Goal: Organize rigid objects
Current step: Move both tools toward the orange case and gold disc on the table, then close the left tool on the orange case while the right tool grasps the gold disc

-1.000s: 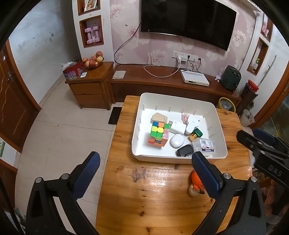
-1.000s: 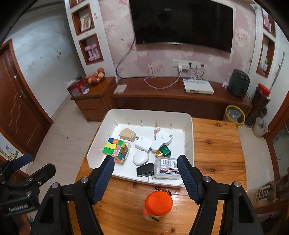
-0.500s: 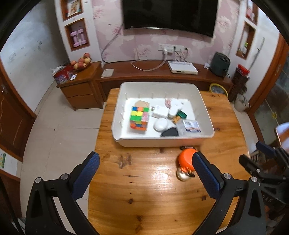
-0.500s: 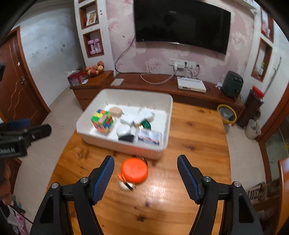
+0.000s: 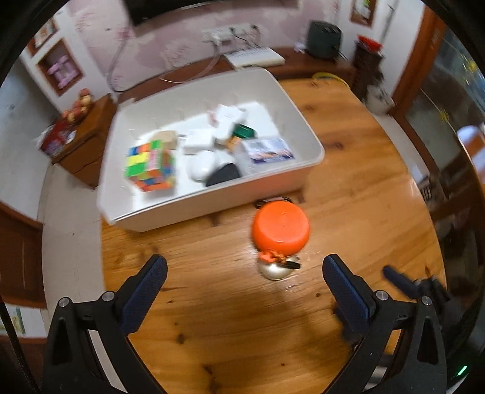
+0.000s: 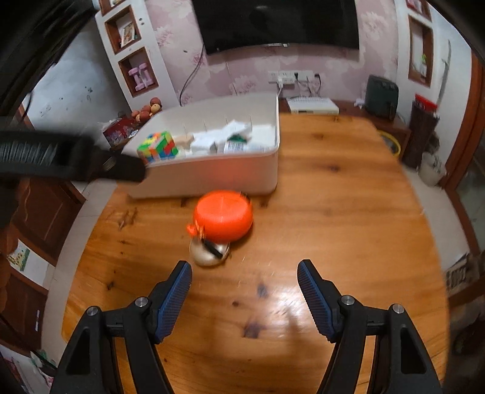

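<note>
Stuff in the bin (image 5: pixel 306 169) is motion-smeared, small white bits unreadable. The orange lid (image 6: pixel 223 214) hides most of the metal thing (image 6: pixel 209 254) under it.

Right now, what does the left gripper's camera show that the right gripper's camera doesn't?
Only the left wrist view looks down into the white bin, so it shows the black item and the white rounded case on its floor.

Only the right wrist view shows the television almost whole, and the wall niche with the pink dumbbells sharply.

Both show the wooden table, the colourful cube in the bin, and the orange-capped object standing on the table outside it. Each view also catches the other gripper: the right gripper and the left gripper.
</note>
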{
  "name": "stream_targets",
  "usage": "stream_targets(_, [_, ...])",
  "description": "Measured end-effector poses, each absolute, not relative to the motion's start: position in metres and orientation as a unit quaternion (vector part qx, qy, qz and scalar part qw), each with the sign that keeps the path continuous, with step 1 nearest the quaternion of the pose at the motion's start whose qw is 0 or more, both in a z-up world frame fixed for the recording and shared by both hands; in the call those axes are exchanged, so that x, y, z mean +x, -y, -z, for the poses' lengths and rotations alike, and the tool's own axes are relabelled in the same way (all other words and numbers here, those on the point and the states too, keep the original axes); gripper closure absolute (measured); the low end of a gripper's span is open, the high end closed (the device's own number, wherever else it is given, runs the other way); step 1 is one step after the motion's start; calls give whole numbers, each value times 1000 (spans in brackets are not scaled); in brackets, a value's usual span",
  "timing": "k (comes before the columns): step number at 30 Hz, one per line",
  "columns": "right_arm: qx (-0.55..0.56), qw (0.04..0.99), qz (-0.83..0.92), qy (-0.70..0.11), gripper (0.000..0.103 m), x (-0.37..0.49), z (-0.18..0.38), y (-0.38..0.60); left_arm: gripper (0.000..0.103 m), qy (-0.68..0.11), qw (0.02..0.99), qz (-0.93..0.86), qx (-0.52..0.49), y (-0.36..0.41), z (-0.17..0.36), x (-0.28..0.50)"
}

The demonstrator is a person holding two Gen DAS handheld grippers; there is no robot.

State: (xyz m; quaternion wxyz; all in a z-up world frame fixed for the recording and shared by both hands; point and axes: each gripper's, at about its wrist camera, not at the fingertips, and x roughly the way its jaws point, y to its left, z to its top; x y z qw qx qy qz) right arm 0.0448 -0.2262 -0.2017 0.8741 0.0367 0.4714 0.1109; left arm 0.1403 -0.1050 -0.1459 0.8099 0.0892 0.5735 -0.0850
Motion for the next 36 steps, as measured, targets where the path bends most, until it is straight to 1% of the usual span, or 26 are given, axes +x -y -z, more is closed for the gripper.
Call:
stream_targets(7, [45,864,-114,-488,30,40,243,216,1,-594,781,139,137,145,189,156])
stream_targets(14, [49,862,-92,-496,30,42,262,210,1,-623,752,164,136,156,226,170])
stream_targets(20, [47,861,-72,-501,30,46,273,206,1,-646,731,181,123,156,244,174])
stream_targets(25, [48,862,-63,-501,30,51,277,202,2,-645,734,180,114,152,249,172])
stream_targets(30, [39,865,-59,-497,30,50,278,195,21,-634,746,167,117,147,248,171])
stream_targets(32, [37,866,-58,-496,30,53,279,193,23,-636,745,166,112,144,249,171])
stream_targets(36, [31,867,-58,-495,30,56,280,189,23,-638,743,169,110,142,248,172])
